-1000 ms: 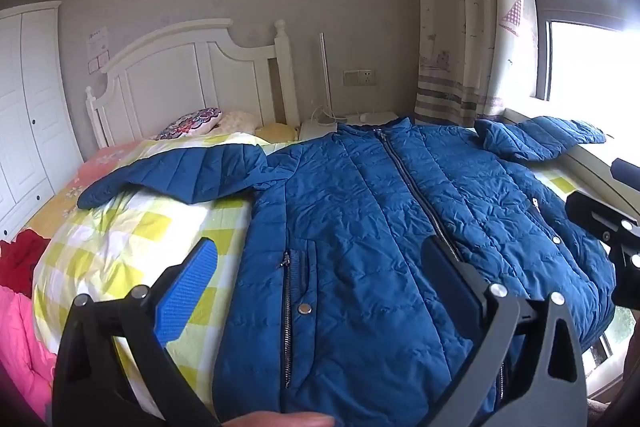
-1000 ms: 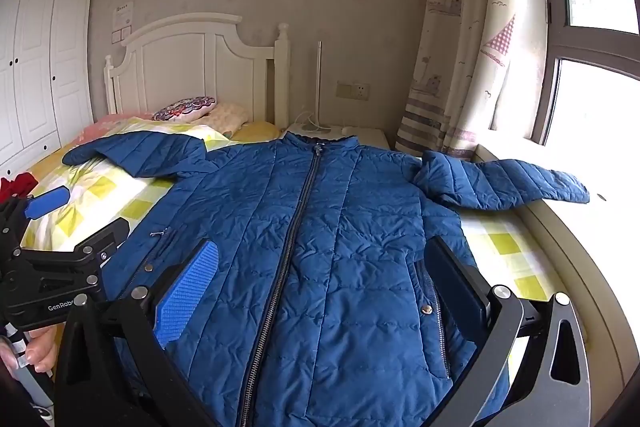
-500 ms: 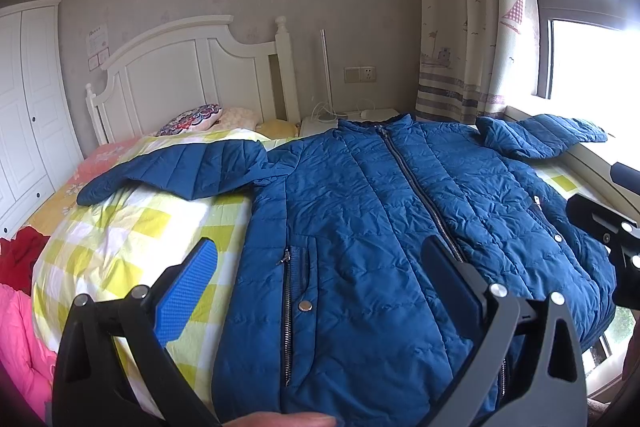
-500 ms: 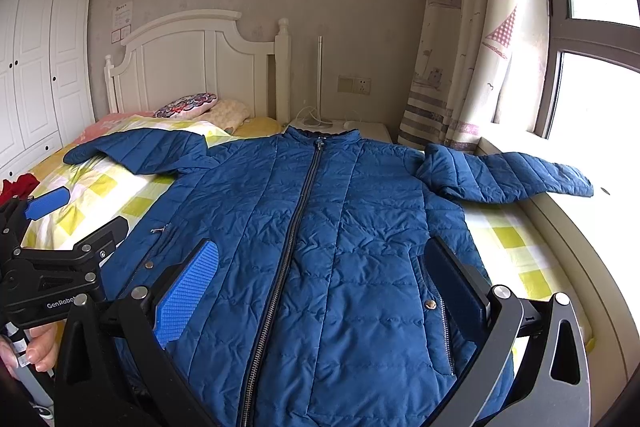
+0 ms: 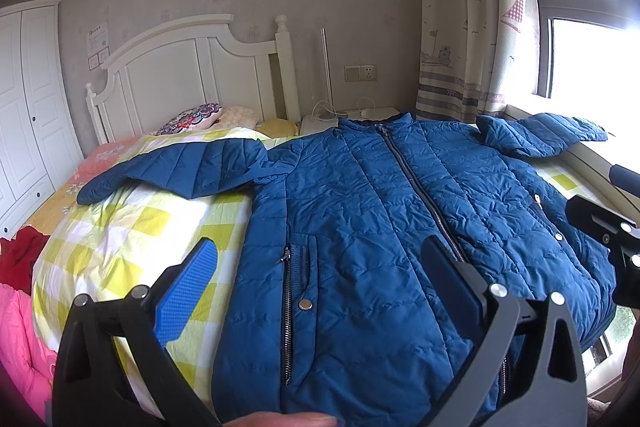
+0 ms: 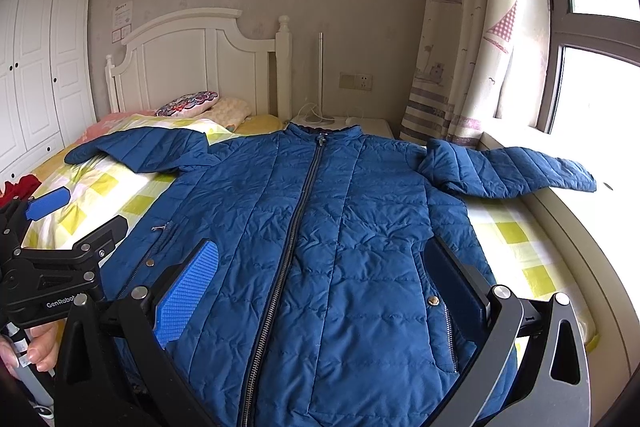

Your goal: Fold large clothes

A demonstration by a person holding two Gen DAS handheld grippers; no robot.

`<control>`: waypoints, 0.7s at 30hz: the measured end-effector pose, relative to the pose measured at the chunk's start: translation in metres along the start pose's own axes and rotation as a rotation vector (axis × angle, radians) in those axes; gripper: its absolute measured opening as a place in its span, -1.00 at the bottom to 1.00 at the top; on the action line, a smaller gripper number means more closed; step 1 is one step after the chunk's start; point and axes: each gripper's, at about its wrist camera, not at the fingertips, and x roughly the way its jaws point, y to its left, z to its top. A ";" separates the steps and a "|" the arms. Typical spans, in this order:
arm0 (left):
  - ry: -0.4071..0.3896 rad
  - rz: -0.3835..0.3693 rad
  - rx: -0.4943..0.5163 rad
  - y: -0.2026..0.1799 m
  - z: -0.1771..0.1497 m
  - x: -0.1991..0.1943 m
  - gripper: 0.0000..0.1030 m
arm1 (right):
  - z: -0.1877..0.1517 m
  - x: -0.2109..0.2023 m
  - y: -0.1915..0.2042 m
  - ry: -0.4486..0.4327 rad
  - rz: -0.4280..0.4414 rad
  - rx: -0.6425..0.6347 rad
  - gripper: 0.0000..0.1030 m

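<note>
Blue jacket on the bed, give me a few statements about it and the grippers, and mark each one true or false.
1. The blue jacket lies front side up with its zipper closed. True.
2. Both sleeves are folded in across the chest. False: the left sleeve and the right sleeve are spread out to the sides.
3. The right gripper is clamped on the hem. False: its jaws stand wide apart with nothing between them.
4. The left gripper is open, above the jacket's lower part. True.
5. The jacket lies on a yellow checked bedspread. True.
6. A red garment lies on top of the jacket. False: it lies off at the bed's far left edge.
</note>
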 end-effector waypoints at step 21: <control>0.003 0.000 0.001 0.000 0.001 0.000 0.96 | -0.001 0.001 0.001 0.005 0.003 0.002 0.91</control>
